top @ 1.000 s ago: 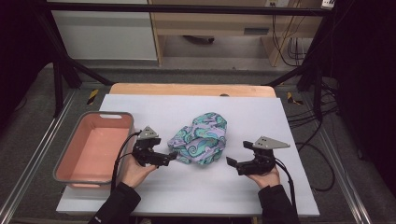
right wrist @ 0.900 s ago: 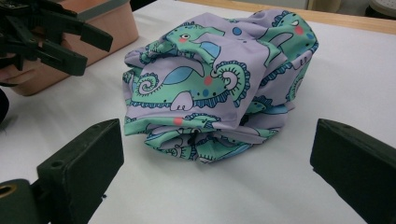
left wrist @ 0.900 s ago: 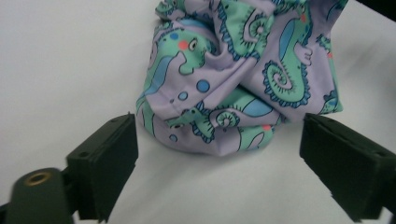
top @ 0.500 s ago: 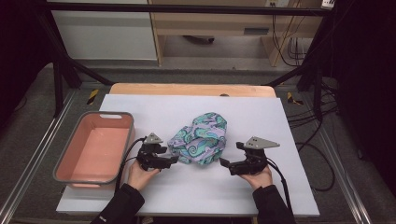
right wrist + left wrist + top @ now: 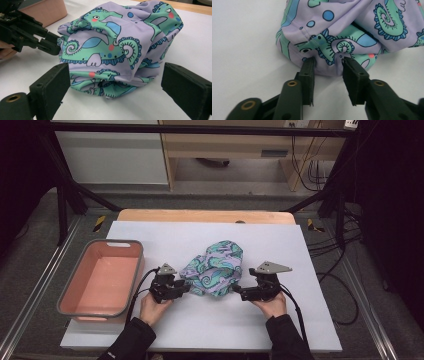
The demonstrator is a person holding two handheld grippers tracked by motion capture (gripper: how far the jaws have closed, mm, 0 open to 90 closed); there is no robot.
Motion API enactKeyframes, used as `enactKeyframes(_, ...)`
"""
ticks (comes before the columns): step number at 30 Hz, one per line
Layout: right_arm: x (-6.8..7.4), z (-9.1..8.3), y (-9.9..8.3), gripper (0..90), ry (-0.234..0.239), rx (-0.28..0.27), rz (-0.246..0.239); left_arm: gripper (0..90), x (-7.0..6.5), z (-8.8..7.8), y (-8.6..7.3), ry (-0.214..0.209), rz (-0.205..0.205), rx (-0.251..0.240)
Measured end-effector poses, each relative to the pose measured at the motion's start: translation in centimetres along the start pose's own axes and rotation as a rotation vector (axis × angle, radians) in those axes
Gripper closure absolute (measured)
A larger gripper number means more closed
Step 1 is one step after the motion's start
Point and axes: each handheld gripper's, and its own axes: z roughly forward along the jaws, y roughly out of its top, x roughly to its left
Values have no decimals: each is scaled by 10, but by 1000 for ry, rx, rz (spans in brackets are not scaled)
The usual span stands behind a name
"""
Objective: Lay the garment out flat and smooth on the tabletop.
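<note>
A crumpled lilac cloth with green seahorse print (image 5: 215, 267) lies mid-table on the white sheet. My left gripper (image 5: 186, 287) sits low at its left edge. In the left gripper view the jaws (image 5: 329, 61) have just been closing and stand either side of a fold of the cloth (image 5: 337, 30), tips touching it, with a gap still between the pads. My right gripper (image 5: 236, 292) is at the cloth's right front edge. Its jaws (image 5: 116, 75) are open wide with the cloth (image 5: 117, 50) just ahead between them. The left gripper (image 5: 53, 46) shows beyond, at the cloth's far side.
A pink tub with a grey rim (image 5: 64, 300) stands at the left of the table, its corner (image 5: 47, 10) showing behind the left gripper. A wooden board edge (image 5: 205, 215) runs along the back. Cables trail from both grippers toward the person.
My right gripper slid left up to the cloth. My left gripper came down at the cloth's left edge and its jaws narrowed around a fold.
</note>
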Motion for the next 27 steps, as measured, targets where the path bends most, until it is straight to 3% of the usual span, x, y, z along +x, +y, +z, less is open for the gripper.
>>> enactKeyframes(5,1,9,7,166,-28,-8,-8,728,0,1,-1,2,-10,1)
enactKeyframes(11,3,16,9,315,-53,-3,-28,824,-5,1,-1,11,5,-6)
enactKeyframes(15,3,19,11,446,-82,7,-40,880,-6,1,-1,14,16,-9)
enactKeyframes(19,2,20,13,656,-86,4,-27,888,-8,-4,-2,-3,33,-18)
enactKeyframes(23,1,12,14,871,-112,13,-30,890,-11,-9,-1,-4,53,-13)
enactKeyframes(27,-1,-10,20,880,-119,-10,-11,892,-16,-16,0,-19,47,-8)
